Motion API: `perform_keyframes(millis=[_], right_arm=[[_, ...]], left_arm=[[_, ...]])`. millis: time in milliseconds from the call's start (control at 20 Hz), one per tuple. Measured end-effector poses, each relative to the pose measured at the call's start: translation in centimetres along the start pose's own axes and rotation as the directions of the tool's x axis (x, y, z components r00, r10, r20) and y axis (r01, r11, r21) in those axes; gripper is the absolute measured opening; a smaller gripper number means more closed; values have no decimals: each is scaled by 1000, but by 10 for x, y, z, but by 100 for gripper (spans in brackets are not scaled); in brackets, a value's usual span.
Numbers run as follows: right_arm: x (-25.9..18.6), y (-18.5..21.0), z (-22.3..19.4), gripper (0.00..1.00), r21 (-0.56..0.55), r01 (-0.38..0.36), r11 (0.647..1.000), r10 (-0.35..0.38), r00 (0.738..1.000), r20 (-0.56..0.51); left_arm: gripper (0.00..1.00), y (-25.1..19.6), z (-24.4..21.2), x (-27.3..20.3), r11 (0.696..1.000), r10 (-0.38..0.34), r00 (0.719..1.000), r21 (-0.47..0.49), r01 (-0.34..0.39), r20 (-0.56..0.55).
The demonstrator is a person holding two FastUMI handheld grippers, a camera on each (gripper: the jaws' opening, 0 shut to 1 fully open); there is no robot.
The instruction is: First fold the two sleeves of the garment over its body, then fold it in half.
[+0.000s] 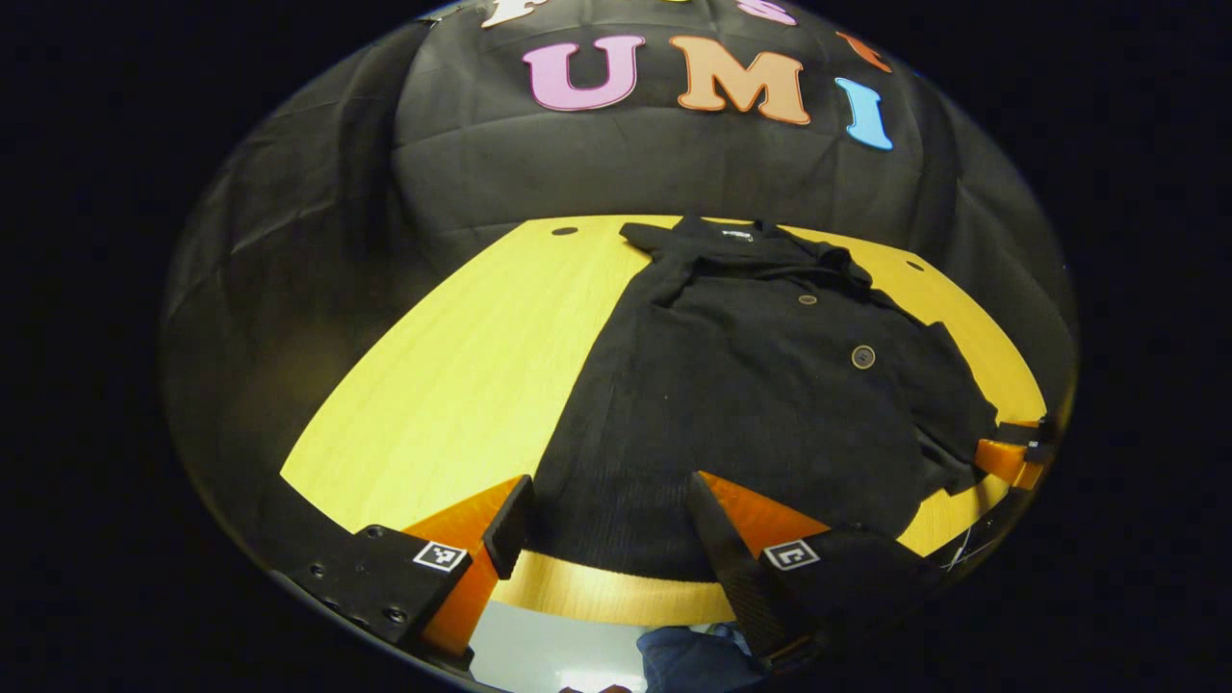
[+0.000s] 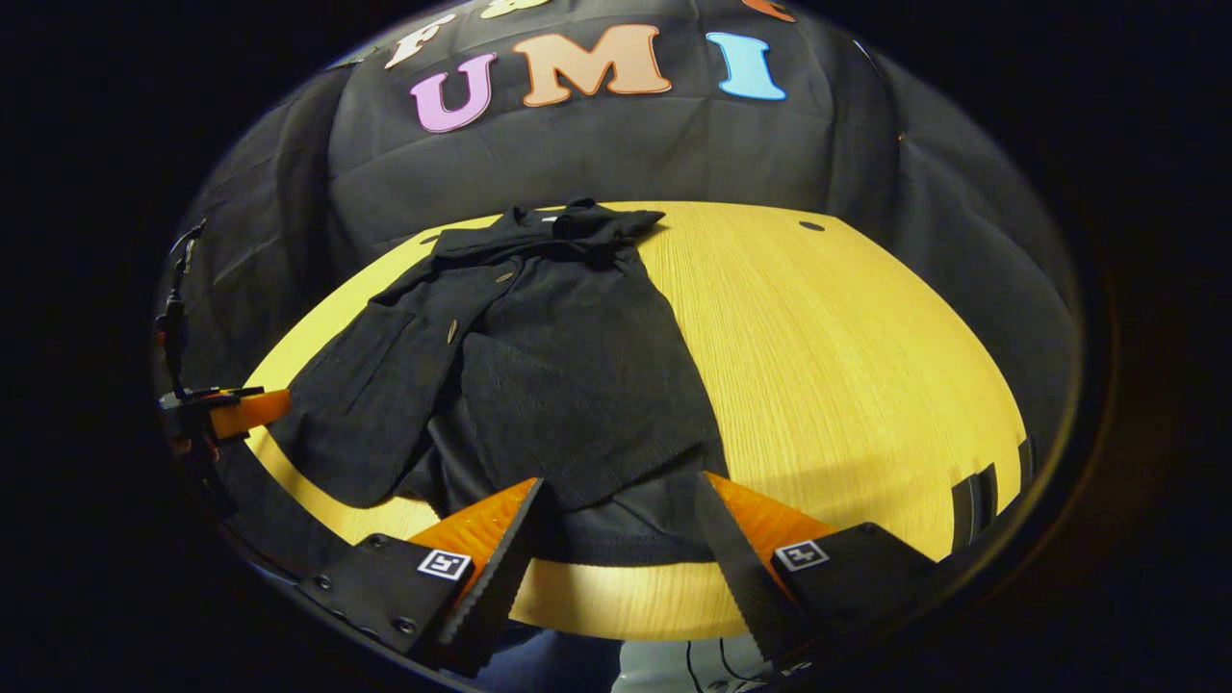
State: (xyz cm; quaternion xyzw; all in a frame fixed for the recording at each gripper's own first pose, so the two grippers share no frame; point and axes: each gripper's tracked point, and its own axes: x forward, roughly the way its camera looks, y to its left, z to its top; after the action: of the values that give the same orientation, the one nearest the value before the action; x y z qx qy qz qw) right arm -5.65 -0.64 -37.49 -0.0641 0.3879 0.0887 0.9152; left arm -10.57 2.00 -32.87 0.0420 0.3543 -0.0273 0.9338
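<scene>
A black buttoned garment lies flat on the yellow wooden table, collar toward the far wall and hem at the near edge. In the right gripper view the garment has one sleeve lying across its body and another sleeve folded along its left side. My left gripper is open, its fingers either side of the hem's left part. My right gripper is open too, over the hem's right part. The right gripper also shows at the garment's right edge, and the left gripper at its left edge.
The table has bare wood on both sides of the garment. Small dark holes sit near its far edge. Black cloth walls the booth behind and beside it. A person's blue clothing shows below the near edge.
</scene>
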Motion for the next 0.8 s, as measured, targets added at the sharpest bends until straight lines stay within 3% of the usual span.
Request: perform_keyframes(millis=[600,750,800], right_arm=[[-1,3,-2,98,-18,23,1000,-22,999,45],[0,13,-4,85,-26,12,1000,-10,999,48],[0,20,-3,80,-33,4,999,-2,999,50]], left_arm=[[95,-1,-14,2,1000,-2,1000,-14,2,-25],[94,-9,-15,1,999,-35,999,-9,35,-33],[83,-13,-15,1,999,-47,998,-1,47,-34]])
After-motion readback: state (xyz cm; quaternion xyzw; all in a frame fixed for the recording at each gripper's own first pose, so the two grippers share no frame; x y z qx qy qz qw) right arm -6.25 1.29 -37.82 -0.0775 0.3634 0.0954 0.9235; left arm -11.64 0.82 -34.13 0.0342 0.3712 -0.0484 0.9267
